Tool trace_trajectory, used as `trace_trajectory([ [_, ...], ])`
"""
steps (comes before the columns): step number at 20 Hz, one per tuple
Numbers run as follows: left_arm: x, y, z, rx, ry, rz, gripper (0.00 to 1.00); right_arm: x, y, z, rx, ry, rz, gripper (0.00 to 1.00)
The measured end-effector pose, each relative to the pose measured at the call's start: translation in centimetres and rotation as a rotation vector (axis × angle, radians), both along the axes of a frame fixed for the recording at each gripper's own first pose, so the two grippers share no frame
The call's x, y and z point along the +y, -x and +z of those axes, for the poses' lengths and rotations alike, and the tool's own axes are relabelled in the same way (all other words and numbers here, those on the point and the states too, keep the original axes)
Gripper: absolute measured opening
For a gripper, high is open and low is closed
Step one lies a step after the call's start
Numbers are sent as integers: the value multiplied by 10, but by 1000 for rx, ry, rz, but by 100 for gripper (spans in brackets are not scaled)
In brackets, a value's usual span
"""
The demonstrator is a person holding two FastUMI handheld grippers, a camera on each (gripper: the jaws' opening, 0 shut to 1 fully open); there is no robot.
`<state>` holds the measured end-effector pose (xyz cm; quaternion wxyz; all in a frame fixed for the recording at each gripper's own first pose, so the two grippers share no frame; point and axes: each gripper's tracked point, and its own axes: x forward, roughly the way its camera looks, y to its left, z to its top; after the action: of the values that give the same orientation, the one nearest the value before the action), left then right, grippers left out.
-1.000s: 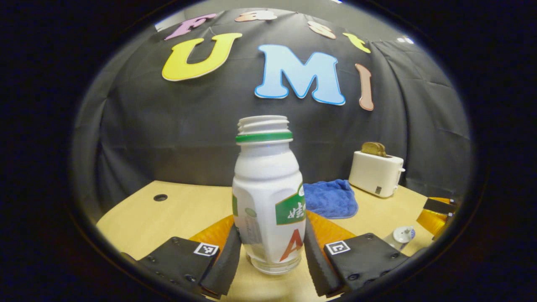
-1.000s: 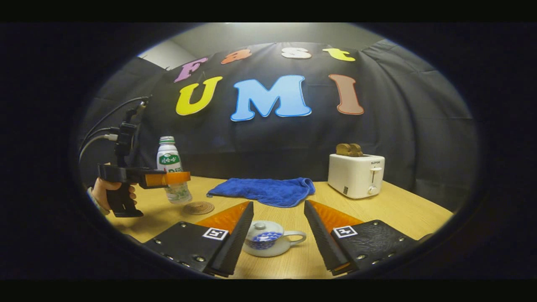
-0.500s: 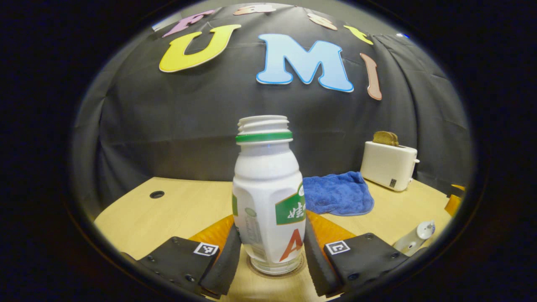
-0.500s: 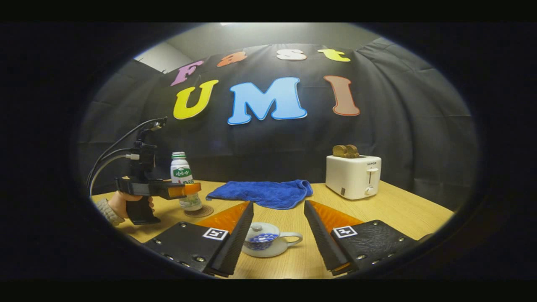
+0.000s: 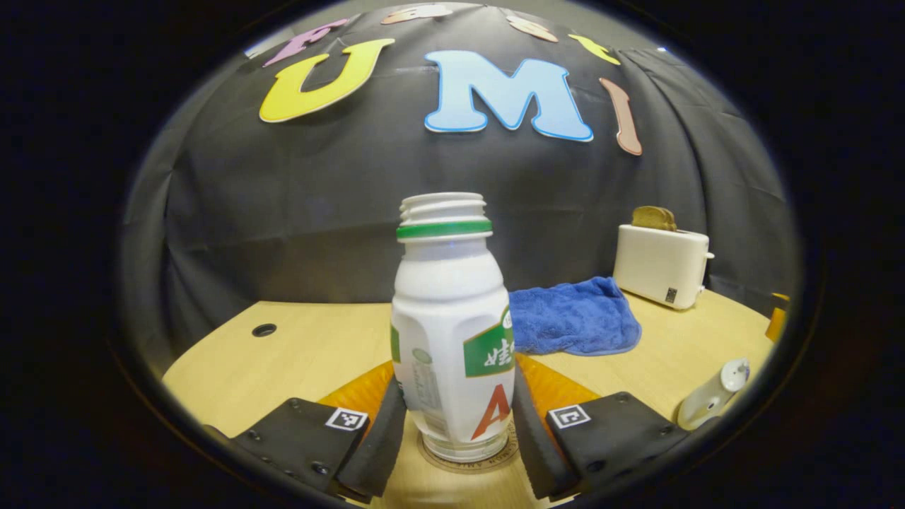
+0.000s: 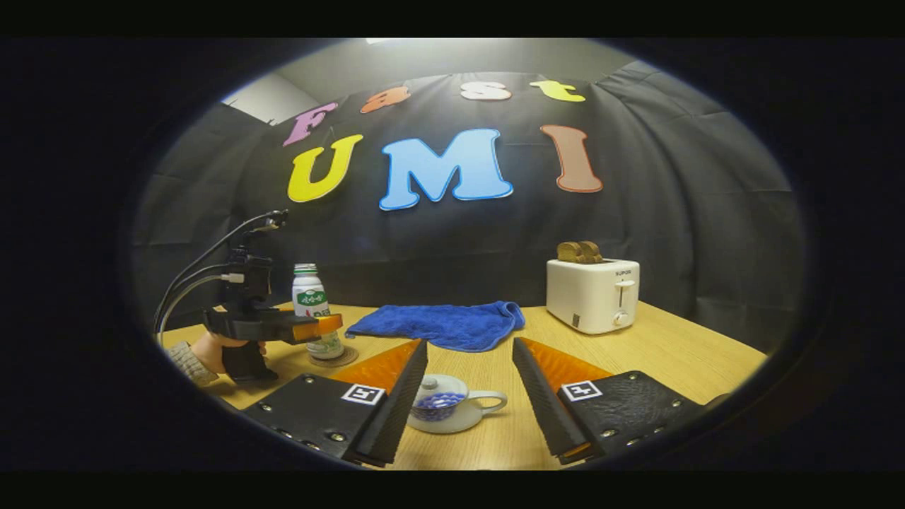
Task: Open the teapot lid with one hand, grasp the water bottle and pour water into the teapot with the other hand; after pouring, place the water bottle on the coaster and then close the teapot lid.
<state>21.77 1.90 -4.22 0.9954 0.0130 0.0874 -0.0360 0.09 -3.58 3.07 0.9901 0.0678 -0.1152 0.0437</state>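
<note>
Capless white water bottle (image 5: 450,332), green-ringed neck, stands upright on coaster (image 5: 470,461).

coaster (image 5: 466,463) mostly hidden beneath water bottle (image 5: 452,332), teapot (image 5: 710,396) cut by view edge, bottle label too small

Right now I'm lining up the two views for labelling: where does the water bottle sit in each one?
Left gripper view: water bottle fills the centre, upright between the left gripper fingers, on the coaster.
Right gripper view: small, far left, beside the blue towel.
Shared landmark: white toaster, right of the towel.
</note>
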Motion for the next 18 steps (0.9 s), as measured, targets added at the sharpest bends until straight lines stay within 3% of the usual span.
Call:
trace_trajectory([
  [2,-2,1,-10,35,-19,-8,84,0,0,0,1,-3,1,76],
  [3,1,3,-14,47,-15,11,96,0,0,0,0,-3,0,76],
  [5,-1,9,-15,50,25,8,95,0,-1,-1,2,-3,1,76],
  [6,-1,13,-12,40,32,2,100,1,-1,-1,4,-4,5,76],
  [8,-1,20,-6,17,13,-2,95,2,-1,-1,5,-1,8,76],
  [13,-2,45,5,-18,-28,-9,95,1,2,1,-7,-3,6,76],
  [14,-3,51,8,-27,-28,-12,89,1,1,2,-9,-5,8,76],
  [15,-3,57,10,-36,-30,-11,89,1,3,3,-12,-7,9,76],
  [16,-3,63,13,-40,-33,-11,100,2,4,4,-15,-9,12,76],
  [18,-4,76,17,-54,-34,-15,100,3,4,5,-21,-11,15,76],
])
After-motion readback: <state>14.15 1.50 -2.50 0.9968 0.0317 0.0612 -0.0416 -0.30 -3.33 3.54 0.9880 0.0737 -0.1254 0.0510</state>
